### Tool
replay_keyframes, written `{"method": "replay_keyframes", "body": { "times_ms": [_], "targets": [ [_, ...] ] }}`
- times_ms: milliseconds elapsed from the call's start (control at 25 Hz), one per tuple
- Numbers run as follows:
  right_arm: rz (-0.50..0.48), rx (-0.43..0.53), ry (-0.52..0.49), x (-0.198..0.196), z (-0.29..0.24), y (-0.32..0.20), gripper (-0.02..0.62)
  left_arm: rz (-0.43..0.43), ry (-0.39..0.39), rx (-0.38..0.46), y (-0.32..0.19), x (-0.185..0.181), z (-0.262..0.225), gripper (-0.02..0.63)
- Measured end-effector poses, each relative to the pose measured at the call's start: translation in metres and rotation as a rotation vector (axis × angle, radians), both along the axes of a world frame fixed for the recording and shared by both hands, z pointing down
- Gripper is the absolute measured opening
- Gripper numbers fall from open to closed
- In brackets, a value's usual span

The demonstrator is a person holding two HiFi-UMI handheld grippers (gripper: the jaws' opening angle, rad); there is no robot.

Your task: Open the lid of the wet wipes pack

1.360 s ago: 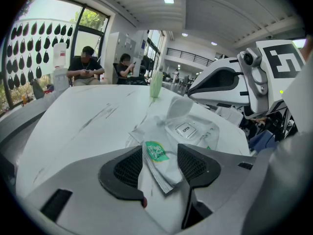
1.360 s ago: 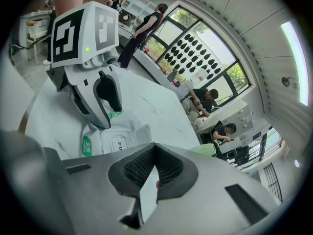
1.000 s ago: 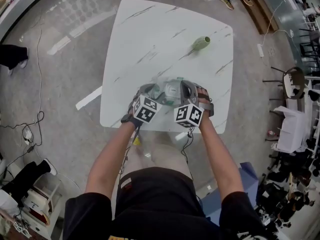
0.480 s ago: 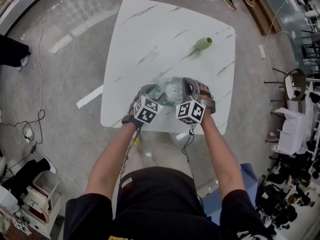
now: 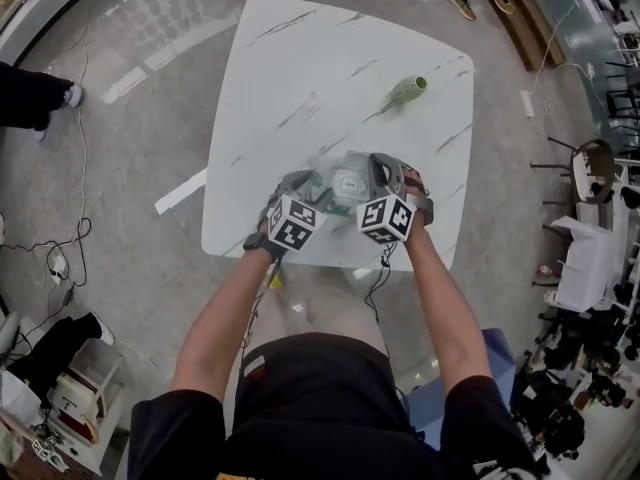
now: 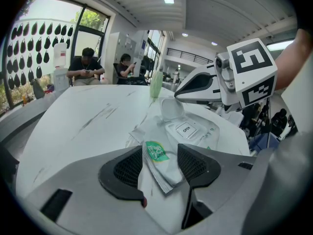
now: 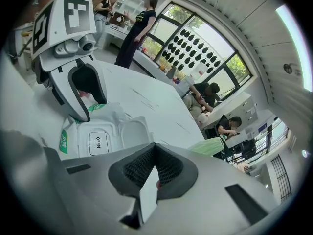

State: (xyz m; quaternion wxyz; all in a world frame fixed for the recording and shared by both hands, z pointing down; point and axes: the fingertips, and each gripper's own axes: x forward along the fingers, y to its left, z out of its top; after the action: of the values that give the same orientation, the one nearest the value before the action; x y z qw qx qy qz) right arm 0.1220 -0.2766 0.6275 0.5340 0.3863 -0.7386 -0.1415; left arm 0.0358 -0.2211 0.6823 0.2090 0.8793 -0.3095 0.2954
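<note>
The wet wipes pack [image 5: 345,183] lies near the front edge of the white marble table [image 5: 300,68]. Its white flip lid [image 6: 172,109] stands open behind the sticker marked OPEN [image 6: 186,129]. My left gripper [image 6: 159,165] is shut on the pack's near end, beside the green logo [image 6: 155,151]. My right gripper [image 7: 154,168] is shut and hovers at the pack's other end, with the open lid [image 7: 132,133] in front of it. A thin white sliver shows between its pads; I cannot tell what it is. From the head view both grippers [image 5: 300,181] [image 5: 380,173] flank the pack.
A green bottle [image 5: 408,90] lies on its side at the table's far right. A person's legs [image 5: 40,93] stand on the floor at the left, and cables [image 5: 70,238] trail there. Chairs and clutter [image 5: 590,268] crowd the right side.
My right gripper has shifted a little up and to the right in the head view. The left gripper keeps its hold on the pack and has not moved.
</note>
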Motion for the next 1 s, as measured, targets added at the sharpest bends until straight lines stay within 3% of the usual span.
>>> {"method": "replay_keyframes", "body": {
  "times_ms": [1000],
  "targets": [
    [0.09, -0.12, -0.12, 0.004, 0.028, -0.022, 0.0, 0.006, 0.001, -0.01, -0.004, -0.001, 0.001, 0.241]
  ]
}}
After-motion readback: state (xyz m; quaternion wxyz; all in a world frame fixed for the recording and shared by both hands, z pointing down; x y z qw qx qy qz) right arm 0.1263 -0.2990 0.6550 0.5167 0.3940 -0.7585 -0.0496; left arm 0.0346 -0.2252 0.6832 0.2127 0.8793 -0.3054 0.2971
